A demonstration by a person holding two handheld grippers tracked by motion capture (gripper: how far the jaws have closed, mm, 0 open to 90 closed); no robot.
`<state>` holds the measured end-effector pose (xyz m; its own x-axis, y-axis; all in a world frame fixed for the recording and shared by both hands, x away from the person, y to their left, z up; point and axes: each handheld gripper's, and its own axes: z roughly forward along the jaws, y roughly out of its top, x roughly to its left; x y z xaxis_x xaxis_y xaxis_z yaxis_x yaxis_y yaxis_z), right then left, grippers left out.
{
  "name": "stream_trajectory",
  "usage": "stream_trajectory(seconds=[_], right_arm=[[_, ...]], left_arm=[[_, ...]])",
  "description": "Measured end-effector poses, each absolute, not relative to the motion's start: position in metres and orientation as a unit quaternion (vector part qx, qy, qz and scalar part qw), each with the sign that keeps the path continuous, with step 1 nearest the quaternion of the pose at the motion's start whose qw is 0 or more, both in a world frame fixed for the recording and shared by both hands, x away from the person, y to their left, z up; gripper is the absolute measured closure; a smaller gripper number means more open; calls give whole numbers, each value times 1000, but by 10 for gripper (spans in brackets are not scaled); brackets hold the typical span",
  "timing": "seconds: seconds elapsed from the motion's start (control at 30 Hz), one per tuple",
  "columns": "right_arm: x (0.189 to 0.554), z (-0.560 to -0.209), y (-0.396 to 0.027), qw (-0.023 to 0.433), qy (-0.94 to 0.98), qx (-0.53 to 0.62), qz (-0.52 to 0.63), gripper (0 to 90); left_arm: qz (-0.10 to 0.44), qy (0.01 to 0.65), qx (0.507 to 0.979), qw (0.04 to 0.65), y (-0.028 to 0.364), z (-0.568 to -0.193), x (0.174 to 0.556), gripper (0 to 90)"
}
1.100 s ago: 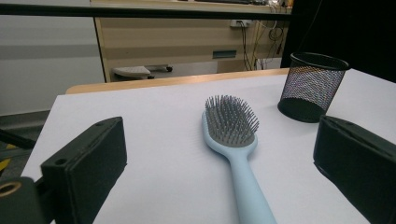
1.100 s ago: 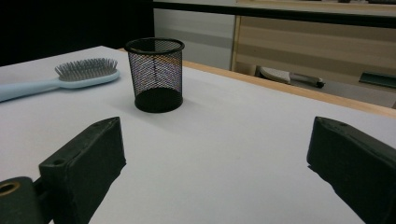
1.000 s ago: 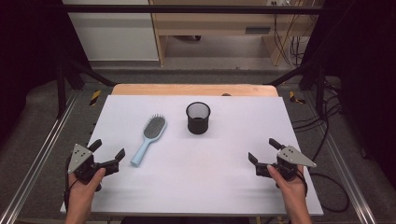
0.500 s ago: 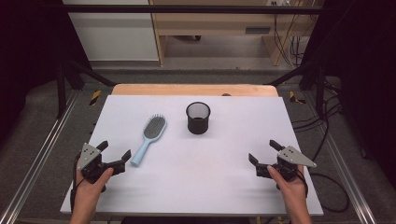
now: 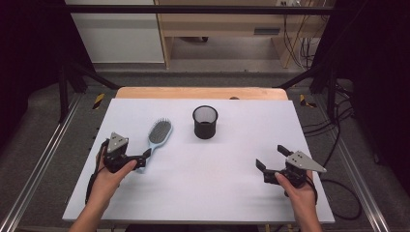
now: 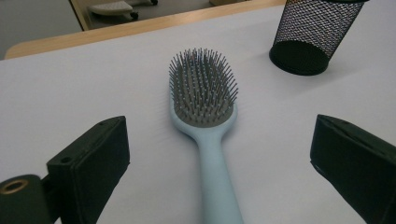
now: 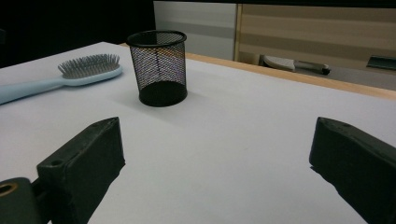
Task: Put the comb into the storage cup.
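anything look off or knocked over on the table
Nothing stands out. The mesh cup stands upright and empty, and the hairbrush lies flat, bristles up, with the open left gripper at its handle. No spill or damage shows.

Lab-style recording bay, white work table [image 5: 232, 193] framed by metal rails [image 5: 34, 174] and black struts [image 5: 77, 72], loose cables [image 5: 338, 145] on grey floor right of the table, pale wooden bench [image 5: 227, 24] and white cabinet [image 5: 116, 38] behind it
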<state>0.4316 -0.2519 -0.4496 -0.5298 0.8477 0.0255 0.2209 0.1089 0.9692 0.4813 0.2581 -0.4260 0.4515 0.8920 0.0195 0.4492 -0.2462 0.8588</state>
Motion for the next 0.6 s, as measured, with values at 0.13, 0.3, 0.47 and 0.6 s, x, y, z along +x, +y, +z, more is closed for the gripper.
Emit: stream_trajectory(seconds=[0.13, 0.3, 0.47, 0.6], right_arm=[[432, -450, -251, 288, 687, 392, 541, 32], [433, -450, -250, 287, 688, 393, 539, 33], [432, -451, -249, 285, 692, 393, 534, 33], [430, -450, -249, 283, 692, 392, 536, 33]], left_arm=[[269, 447, 759, 389, 250, -426, 498, 48], [263, 453, 768, 370, 241, -432, 514, 51], [262, 454, 779, 345, 233, -438, 521, 55], [261, 458, 784, 329, 226, -441, 523, 66]])
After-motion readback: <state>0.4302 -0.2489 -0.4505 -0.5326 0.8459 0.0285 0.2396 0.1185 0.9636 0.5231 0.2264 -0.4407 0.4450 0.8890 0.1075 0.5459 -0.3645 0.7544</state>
